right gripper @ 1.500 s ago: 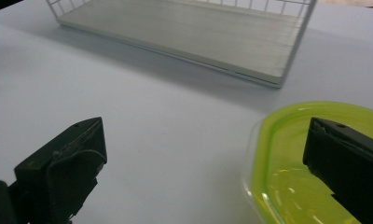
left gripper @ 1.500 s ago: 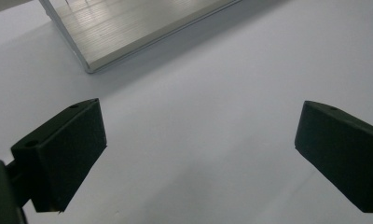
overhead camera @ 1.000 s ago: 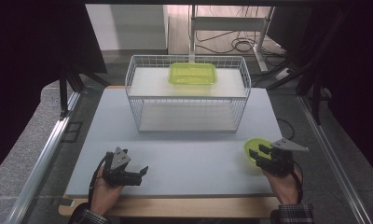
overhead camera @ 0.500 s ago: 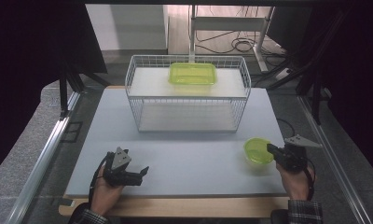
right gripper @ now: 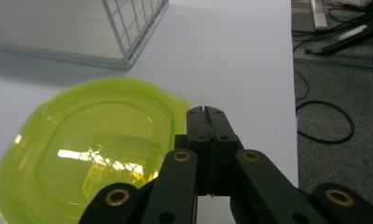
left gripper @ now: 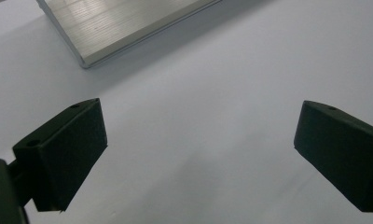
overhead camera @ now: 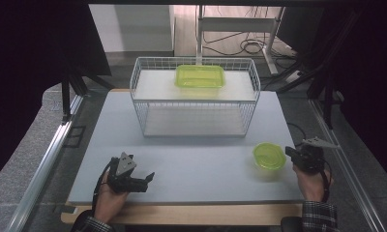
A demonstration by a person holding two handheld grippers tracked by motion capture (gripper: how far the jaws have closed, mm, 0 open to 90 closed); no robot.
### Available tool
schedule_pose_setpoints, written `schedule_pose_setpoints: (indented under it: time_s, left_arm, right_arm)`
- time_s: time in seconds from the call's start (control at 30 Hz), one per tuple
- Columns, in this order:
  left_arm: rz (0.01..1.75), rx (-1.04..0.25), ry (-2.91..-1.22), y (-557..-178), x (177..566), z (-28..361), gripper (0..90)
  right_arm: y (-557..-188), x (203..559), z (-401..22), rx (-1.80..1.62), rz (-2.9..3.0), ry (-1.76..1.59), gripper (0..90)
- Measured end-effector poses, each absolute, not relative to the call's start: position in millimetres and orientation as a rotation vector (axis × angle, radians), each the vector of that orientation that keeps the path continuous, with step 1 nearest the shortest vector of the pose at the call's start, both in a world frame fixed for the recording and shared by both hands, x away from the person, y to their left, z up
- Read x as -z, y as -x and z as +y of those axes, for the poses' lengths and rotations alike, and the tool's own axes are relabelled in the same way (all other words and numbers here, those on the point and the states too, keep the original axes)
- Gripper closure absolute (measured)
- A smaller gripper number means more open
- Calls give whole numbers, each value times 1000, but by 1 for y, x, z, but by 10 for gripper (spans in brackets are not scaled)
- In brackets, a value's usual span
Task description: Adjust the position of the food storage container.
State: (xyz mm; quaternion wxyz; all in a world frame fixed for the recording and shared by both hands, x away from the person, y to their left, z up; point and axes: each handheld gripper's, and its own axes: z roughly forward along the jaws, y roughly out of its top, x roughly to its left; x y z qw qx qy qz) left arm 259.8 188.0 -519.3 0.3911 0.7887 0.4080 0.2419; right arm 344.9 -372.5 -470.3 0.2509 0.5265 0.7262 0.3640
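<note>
A round yellow-green lid (overhead camera: 269,155) lies flat on the grey table near its right front corner. My right gripper (overhead camera: 290,152) sits just to the right of it, jaws pressed together with nothing between them. In the right gripper view the shut gripper (right gripper: 206,112) ends at the rim of the lid (right gripper: 86,149); I cannot tell whether it touches. A matching yellow-green container (overhead camera: 200,76) rests on the upper board of the white wire basket (overhead camera: 139,104). My left gripper (overhead camera: 143,180) rests at the front left, open and empty; in its own view the left gripper (left gripper: 198,149) frames bare table.
The wire basket stands in the middle back of the table, and its lower board (left gripper: 119,23) shows close ahead in the left gripper view. Bare table (overhead camera: 201,159) lies between the two hands. Cables (right gripper: 324,121) trail on the floor past the right edge.
My right gripper has drawn back to the right, off the lid, and its jaws have closed. The lid stays where it lay. The left hand has not moved.
</note>
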Motion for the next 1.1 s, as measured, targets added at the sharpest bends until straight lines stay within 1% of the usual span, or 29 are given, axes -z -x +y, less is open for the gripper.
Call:
schedule_pose_setpoints:
  time_s: [0.4,1.1]
  left_arm:
    - [1036,-616,-2011,-260,519,188,24]
    - [1036,-613,-2020,-260,521,186,24]
  right_arm:
    - [-345,477,-365,-990,2035,-1434,894]
    - [-339,483,-332,-1030,2147,-1423,893]
